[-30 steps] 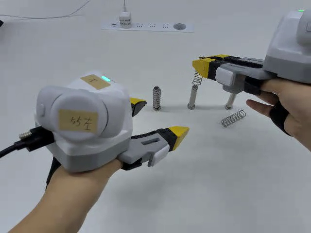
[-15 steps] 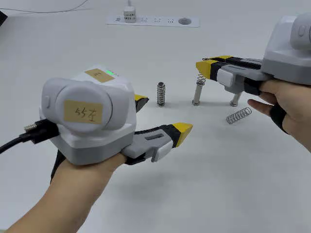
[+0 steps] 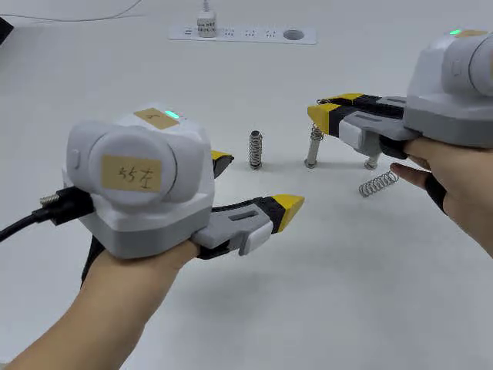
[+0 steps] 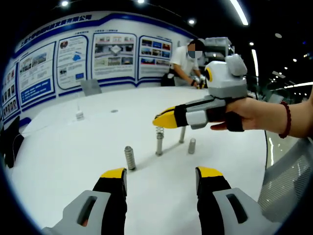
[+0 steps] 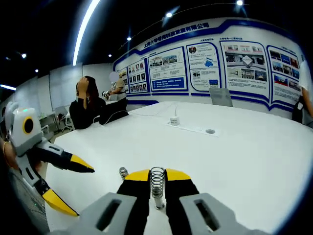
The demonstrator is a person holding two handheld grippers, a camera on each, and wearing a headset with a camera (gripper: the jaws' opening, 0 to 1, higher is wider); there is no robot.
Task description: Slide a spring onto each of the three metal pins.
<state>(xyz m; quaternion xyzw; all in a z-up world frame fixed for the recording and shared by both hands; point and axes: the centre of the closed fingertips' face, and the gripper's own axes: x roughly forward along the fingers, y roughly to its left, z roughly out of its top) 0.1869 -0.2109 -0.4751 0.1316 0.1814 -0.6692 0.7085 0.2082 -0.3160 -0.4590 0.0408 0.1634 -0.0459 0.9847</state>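
Over the middle pin (image 3: 312, 150), the right gripper (image 3: 322, 112) is pinching a spring (image 5: 157, 182) between nearly closed fingers, coil upright, its lower end at the pin's top. Judgement: the second spring is being threaded. The coil axis needs lining up with the pin before release, or it is likely tipping off sideways. The left gripper (image 3: 254, 185) is hovering nearer the person, fingers wide apart, holding nothing. The left-hand pin (image 3: 256, 149) is already wearing its spring. The third pin (image 3: 372, 162) is standing bare, partly behind the right fingers. A loose spring (image 3: 379, 183) is lying on the white surface (image 3: 231, 293) just beside it. The power strip (image 3: 243, 34) is lying well apart, obstructing nothing.
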